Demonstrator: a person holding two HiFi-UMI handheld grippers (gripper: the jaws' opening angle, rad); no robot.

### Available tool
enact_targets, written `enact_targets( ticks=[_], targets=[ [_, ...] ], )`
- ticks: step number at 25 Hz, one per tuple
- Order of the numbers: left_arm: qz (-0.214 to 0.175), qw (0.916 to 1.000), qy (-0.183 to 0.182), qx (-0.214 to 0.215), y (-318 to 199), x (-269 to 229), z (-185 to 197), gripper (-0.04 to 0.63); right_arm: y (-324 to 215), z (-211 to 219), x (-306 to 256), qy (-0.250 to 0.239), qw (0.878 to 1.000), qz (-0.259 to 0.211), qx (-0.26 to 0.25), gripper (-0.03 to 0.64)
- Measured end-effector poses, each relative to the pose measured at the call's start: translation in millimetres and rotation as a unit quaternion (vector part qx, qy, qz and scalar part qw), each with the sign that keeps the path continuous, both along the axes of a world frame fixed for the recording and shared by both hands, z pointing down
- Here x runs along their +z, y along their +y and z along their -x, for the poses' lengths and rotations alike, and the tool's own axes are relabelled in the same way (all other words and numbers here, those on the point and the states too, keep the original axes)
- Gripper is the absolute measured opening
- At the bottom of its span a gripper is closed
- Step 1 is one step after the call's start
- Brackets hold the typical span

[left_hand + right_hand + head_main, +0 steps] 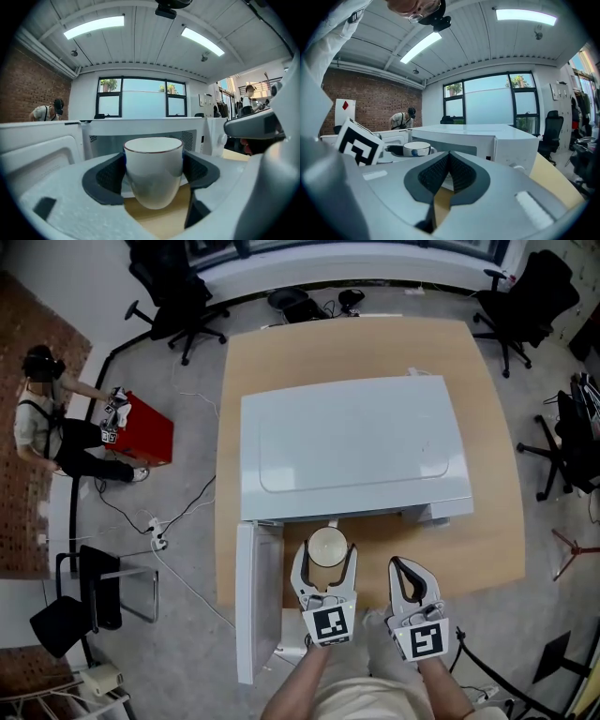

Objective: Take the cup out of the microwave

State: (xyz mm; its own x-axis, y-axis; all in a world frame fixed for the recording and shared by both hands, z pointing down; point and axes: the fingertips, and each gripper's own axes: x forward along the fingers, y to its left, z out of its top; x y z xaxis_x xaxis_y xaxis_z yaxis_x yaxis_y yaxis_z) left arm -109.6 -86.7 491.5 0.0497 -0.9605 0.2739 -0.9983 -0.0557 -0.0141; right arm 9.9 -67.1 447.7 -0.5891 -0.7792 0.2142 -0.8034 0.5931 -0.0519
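Observation:
A white cup [327, 546] with a thin dark rim hangs clear of the wooden table, in front of the white microwave [354, 448]. My left gripper [324, 553] is shut on the cup [153, 171], its dark pads [107, 177] pressed on both sides. The microwave's door [246, 601] stands swung open at the left, and its cavity [140, 135] shows behind the cup. My right gripper [403, 567] is shut with nothing between its pads [437, 174], just right of the left one. In the right gripper view the cup [416, 148] shows at the left.
The wooden table [487, 540] has bare room right of the grippers and behind the microwave. Office chairs [178, 296] stand beyond the table. A person [56, 427] crouches by a red box [148, 430] at the far left, with cables on the floor.

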Motion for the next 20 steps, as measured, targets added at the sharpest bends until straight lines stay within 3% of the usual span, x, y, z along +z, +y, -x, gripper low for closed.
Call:
enact_targets(
  ticks=[4,7,11,15,20],
  targets=[
    [-0.012,0.9999,0.001,0.006,26,-22,-8,0.377,-2,-6,-9,-0.002,1.000,-0.006,0.004,0.005],
    [0.003,0.9998,-0.011,0.019,43,-31,-13,0.377,-2,-11,-15,0.010,1.000,0.001,0.008,0.005],
    [-0.031,0.9993,0.016,0.010,53,-54,-19,0.377,2,-18,-12,0.011,1.000,0.002,0.012,0.005],
    [-0.021,0.9995,0.020,0.010,63,-63,-21,0.377,0,-20,-24,0.011,1.000,0.003,0.019,0.005],
    [-0.045,0.9984,0.035,0.006,67,-85,-23,0.377,9,-23,-23,0.010,1.000,0.003,0.015,0.005]
  ],
)
